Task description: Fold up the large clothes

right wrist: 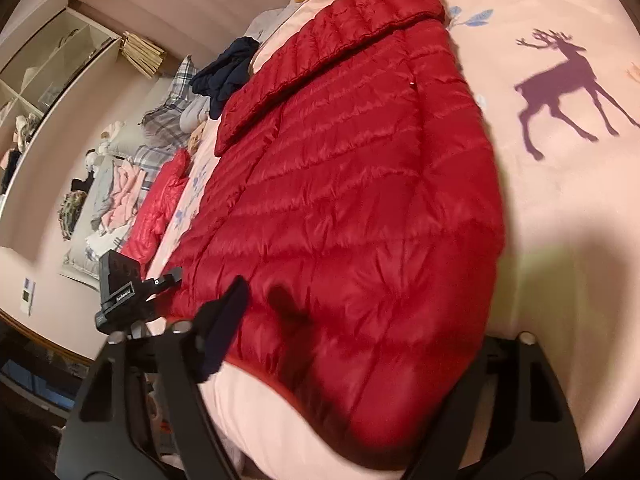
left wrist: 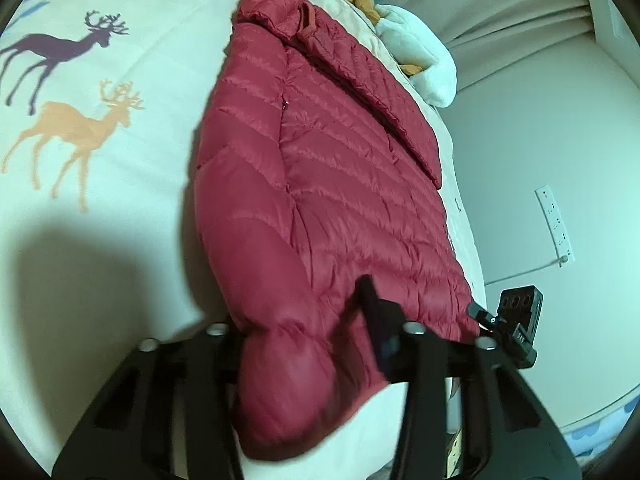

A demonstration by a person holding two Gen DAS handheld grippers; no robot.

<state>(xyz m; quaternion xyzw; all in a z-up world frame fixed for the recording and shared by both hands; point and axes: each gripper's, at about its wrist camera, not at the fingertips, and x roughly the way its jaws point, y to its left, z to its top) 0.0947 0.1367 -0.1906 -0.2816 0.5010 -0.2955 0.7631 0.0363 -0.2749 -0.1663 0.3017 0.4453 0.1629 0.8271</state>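
Note:
A red quilted puffer jacket [left wrist: 320,184] lies flat on the deer-print bed sheet [left wrist: 100,220], hood at the far end and hem towards me. In the left wrist view my left gripper [left wrist: 304,316] is at the near hem corner. One finger [left wrist: 370,300] presses on top of the fabric; the other is hidden under a bunched fold squeezed between them. In the right wrist view the jacket [right wrist: 360,184] fills the middle. My right gripper [right wrist: 360,316] straddles its other hem corner, jaws wide. Its left finger [right wrist: 228,312] hovers at the hem edge, casting a shadow; fabric hides the right finger.
A white plush toy [left wrist: 420,56] lies beyond the jacket at the bed's edge. A power strip [left wrist: 554,224] lies off the bed. Beside the bed are a navy garment [right wrist: 228,72], plaid pillows [right wrist: 172,120], a second red jacket [right wrist: 160,204] and a black boxy device [right wrist: 120,288].

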